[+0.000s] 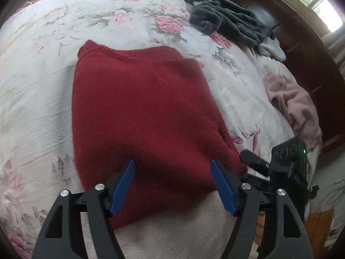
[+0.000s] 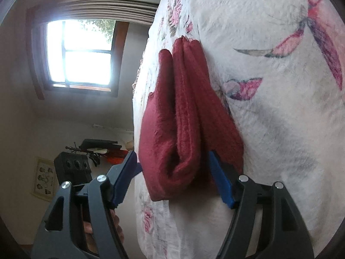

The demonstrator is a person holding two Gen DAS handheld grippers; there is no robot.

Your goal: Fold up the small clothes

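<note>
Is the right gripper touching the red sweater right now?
Cannot tell. In the right wrist view the right gripper stands open around the red sweater, its folded edge between the blue fingers, but no plain contact or gap shows.

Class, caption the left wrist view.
Open left gripper poised over a folded red sweater on a floral bedspread.

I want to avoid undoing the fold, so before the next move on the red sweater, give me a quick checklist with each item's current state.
1. Left gripper open: ok, jaws spread wide above the red sweater.
2. Right gripper open: ok, jaws straddle the folded edge.
3. Sweater folded: ok, stacked layers show in the right wrist view.
4. Sweater lying flat on the floral bedspread: ok.
5. Clear of the grey garment and pink garment: ok, both apart.
6. Fingers touching the fabric: cannot tell.
</note>
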